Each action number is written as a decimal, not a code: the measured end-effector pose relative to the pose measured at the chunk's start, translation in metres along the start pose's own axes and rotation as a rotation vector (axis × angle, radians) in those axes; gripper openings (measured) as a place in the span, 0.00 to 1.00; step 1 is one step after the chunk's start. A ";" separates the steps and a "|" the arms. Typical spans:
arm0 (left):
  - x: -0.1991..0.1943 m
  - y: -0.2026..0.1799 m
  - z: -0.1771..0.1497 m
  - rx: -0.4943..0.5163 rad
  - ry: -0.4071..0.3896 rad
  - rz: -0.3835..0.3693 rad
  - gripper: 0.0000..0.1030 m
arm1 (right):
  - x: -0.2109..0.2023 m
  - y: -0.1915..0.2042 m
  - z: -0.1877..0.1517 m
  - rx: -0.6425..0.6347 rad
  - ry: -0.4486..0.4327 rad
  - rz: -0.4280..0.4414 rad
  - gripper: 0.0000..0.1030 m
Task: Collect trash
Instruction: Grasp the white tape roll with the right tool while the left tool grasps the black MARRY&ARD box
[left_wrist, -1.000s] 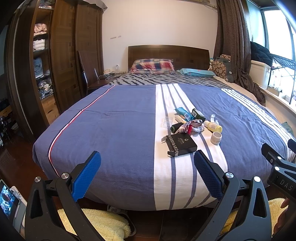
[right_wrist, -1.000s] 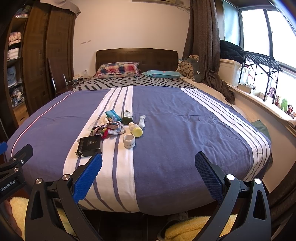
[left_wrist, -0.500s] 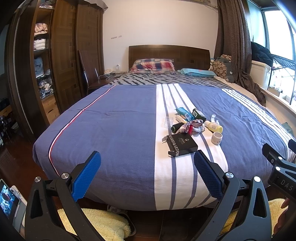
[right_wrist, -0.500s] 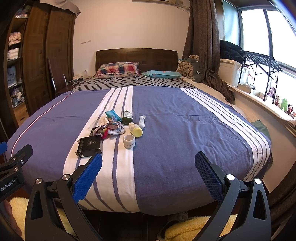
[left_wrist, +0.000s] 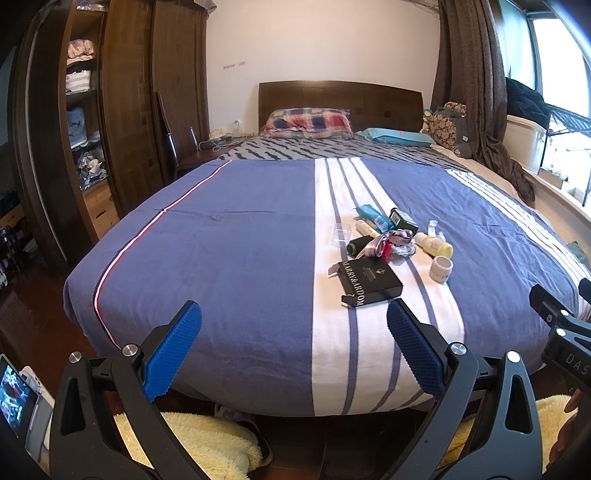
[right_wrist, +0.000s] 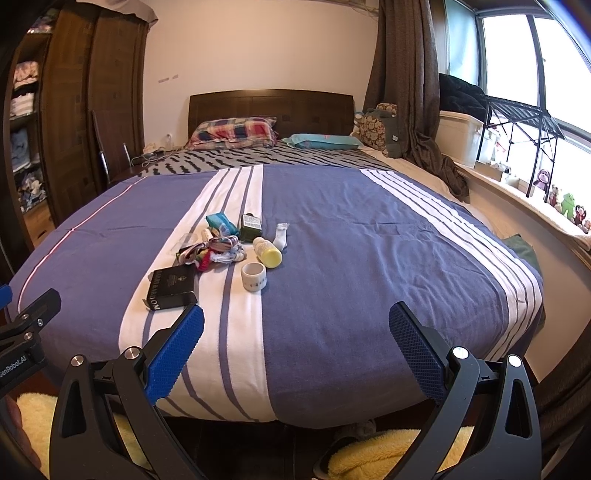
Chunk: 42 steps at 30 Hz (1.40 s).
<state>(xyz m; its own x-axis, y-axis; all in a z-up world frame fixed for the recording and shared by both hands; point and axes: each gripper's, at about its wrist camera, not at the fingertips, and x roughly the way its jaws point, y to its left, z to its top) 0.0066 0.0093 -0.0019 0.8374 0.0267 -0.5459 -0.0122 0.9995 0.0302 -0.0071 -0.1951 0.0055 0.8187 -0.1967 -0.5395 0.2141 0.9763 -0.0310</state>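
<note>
**Litter waits on the bed, no bin in view**

While both tools hang at the foot of the bed (left_wrist: 240, 236), nothing is gripped: the left gripper (left_wrist: 293, 350) and the right gripper (right_wrist: 295, 349) each stand with jaws spread wide and bare. The trash lies clustered on the white stripe: a black box (left_wrist: 369, 282) nearest, a small cup (right_wrist: 253, 276), a yellow-capped bottle (right_wrist: 269, 253), a crumpled wrapper bundle (left_wrist: 388, 247), a teal packet (left_wrist: 373, 216).

The pieces lie close together, some touching, so a reach for one would likely nudge its neighbours. The soft cover may bunch between the pads. The cup appears to hold nothing; no bag or bin shows.
</note>
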 end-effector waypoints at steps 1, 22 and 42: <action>0.003 0.001 0.000 -0.001 0.006 0.003 0.92 | 0.002 -0.001 0.000 0.000 0.005 -0.002 0.97; 0.085 -0.007 -0.002 0.048 0.128 0.006 0.92 | 0.103 -0.001 0.003 0.029 0.129 0.078 0.97; 0.143 -0.043 0.023 0.039 0.200 -0.110 0.92 | 0.186 0.024 0.008 -0.011 0.215 0.210 0.32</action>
<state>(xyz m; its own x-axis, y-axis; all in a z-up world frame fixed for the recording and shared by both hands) 0.1397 -0.0298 -0.0620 0.7073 -0.0752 -0.7029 0.0979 0.9952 -0.0080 0.1548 -0.2090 -0.0892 0.7123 0.0323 -0.7012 0.0449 0.9948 0.0915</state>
